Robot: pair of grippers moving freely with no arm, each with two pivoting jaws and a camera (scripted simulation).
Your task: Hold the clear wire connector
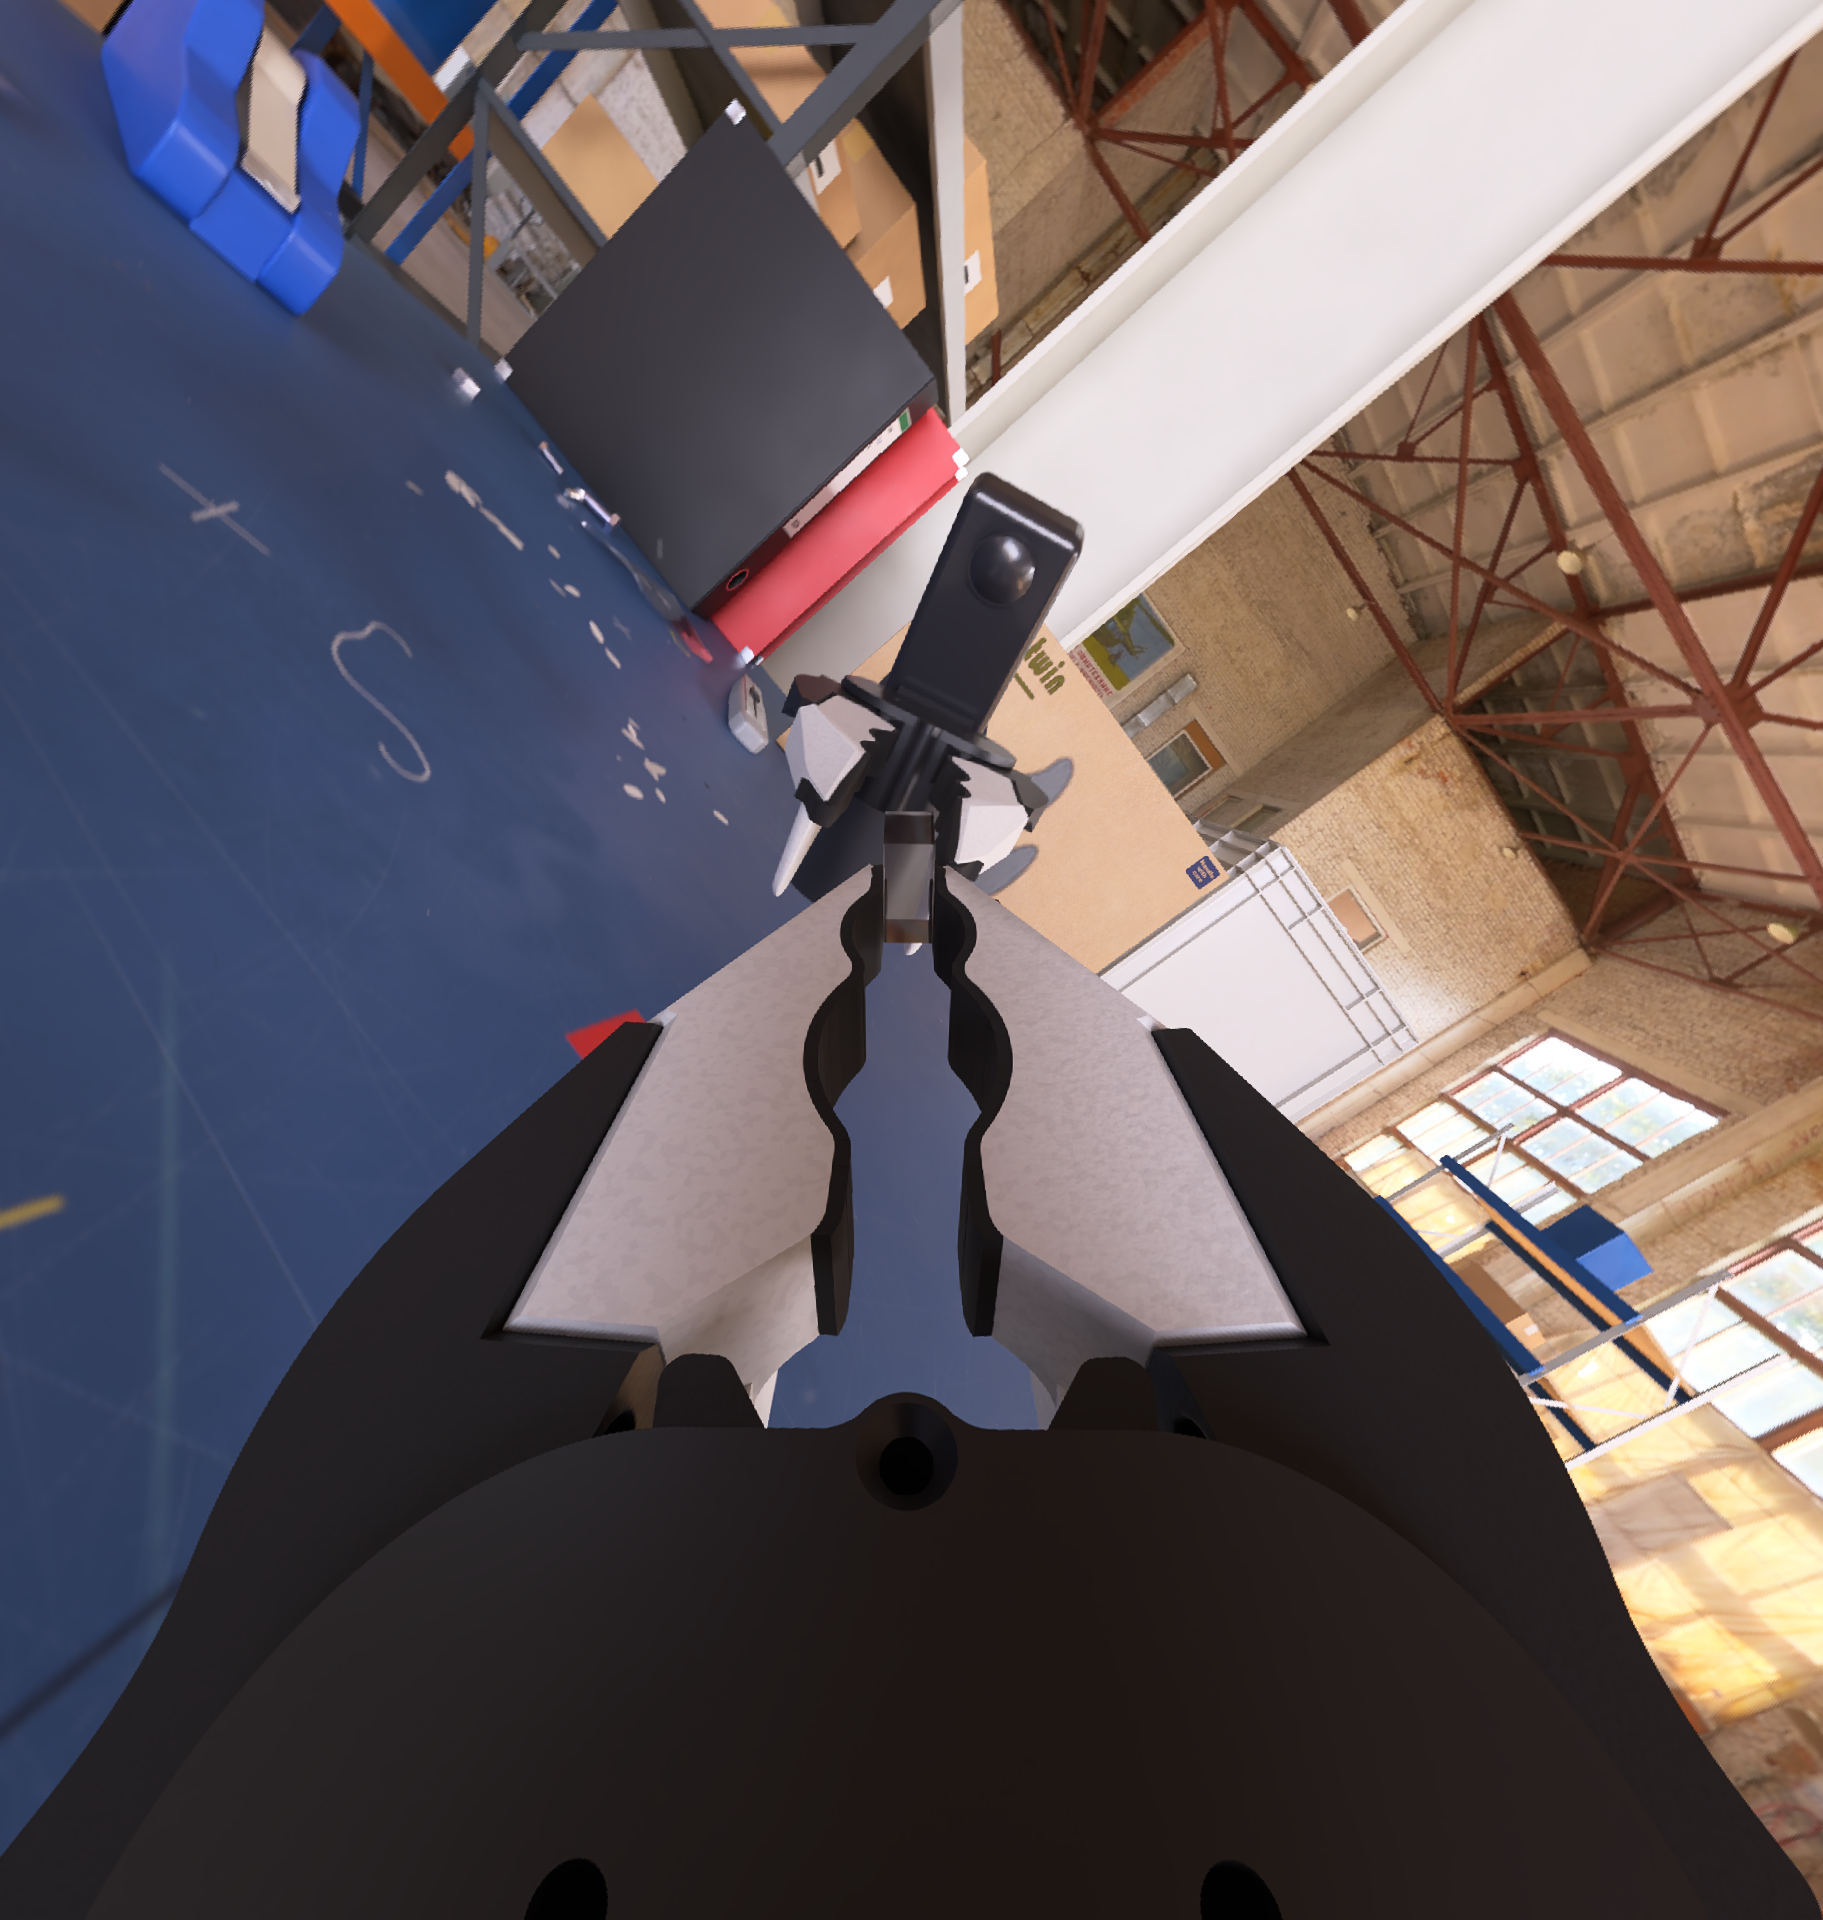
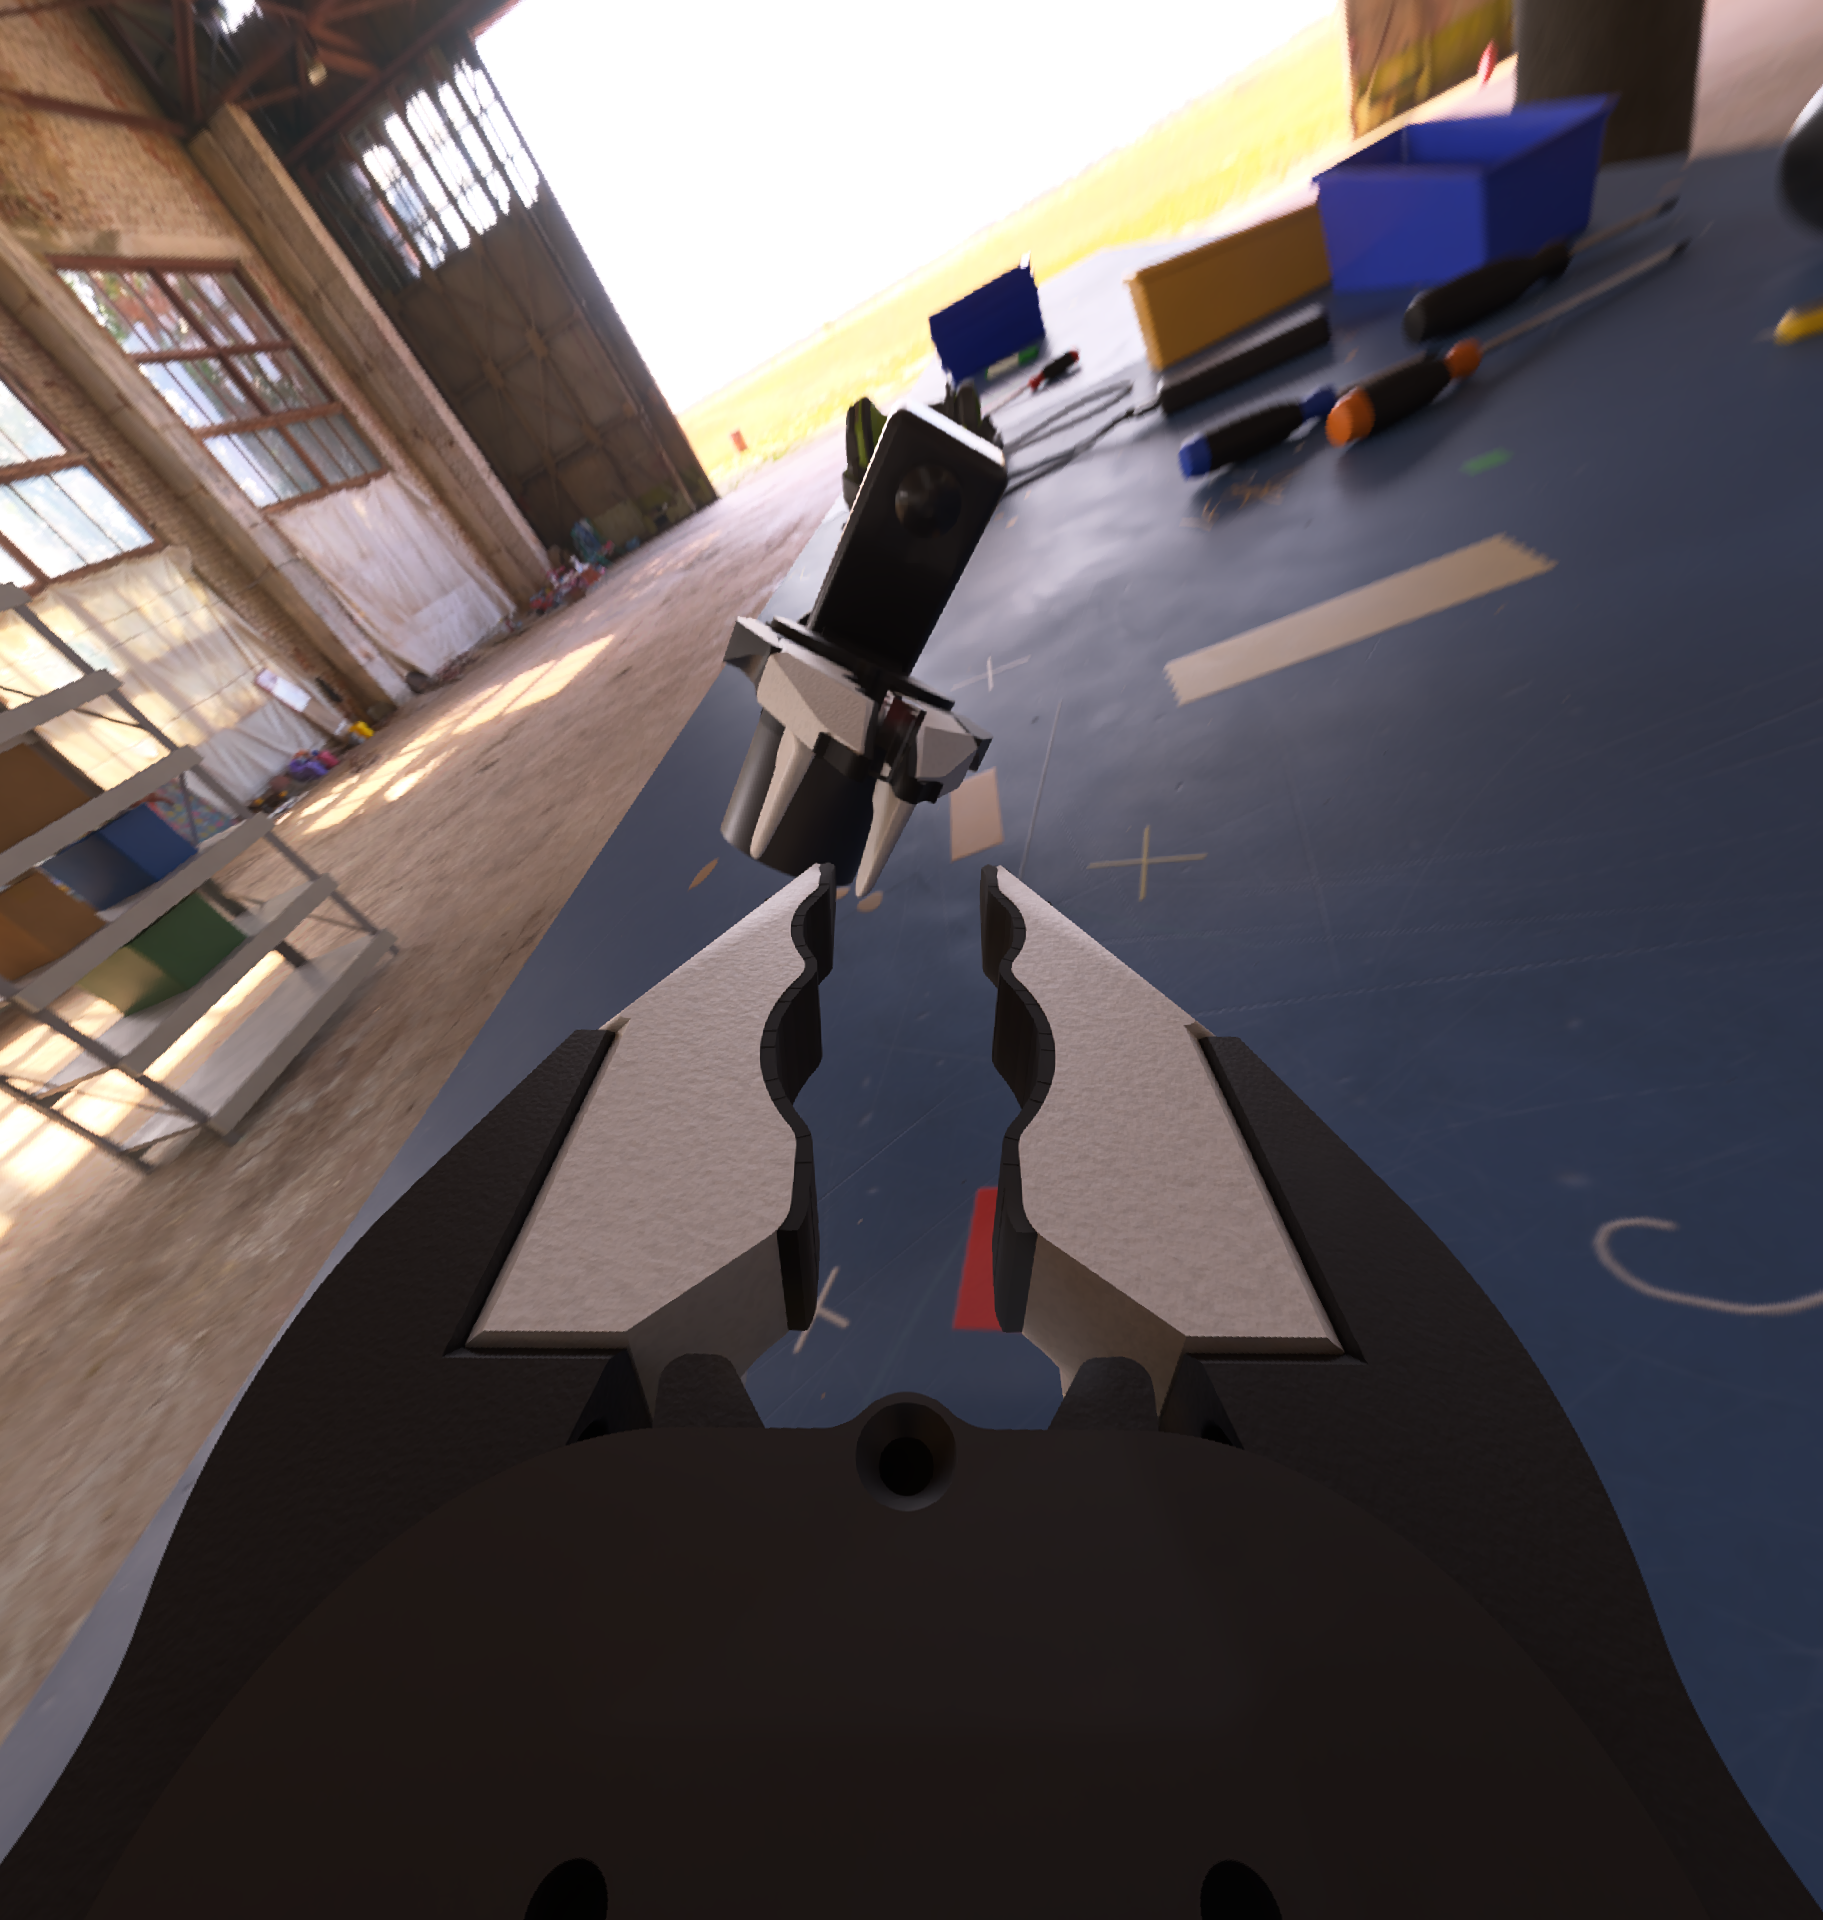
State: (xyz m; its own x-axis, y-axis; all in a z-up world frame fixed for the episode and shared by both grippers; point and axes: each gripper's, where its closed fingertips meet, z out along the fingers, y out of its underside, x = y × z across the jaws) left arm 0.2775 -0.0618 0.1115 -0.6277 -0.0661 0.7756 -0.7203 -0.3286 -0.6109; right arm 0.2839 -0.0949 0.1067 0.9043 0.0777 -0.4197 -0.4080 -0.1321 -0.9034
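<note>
Between the left tool's (image 1: pixel 905 914) closed tips, the clear wire connector (image 1: pixel 907 878).

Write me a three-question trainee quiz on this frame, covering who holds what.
1. True or false: the right gripper is open with nothing between its fingers.
2. What holds the clear connector? A) the left gripper B) the right gripper C) nothing, it lies on the table
3. Fill in: the table surface is ___ in colour.

Key: 1 true; 2 A; 3 blue.
</note>
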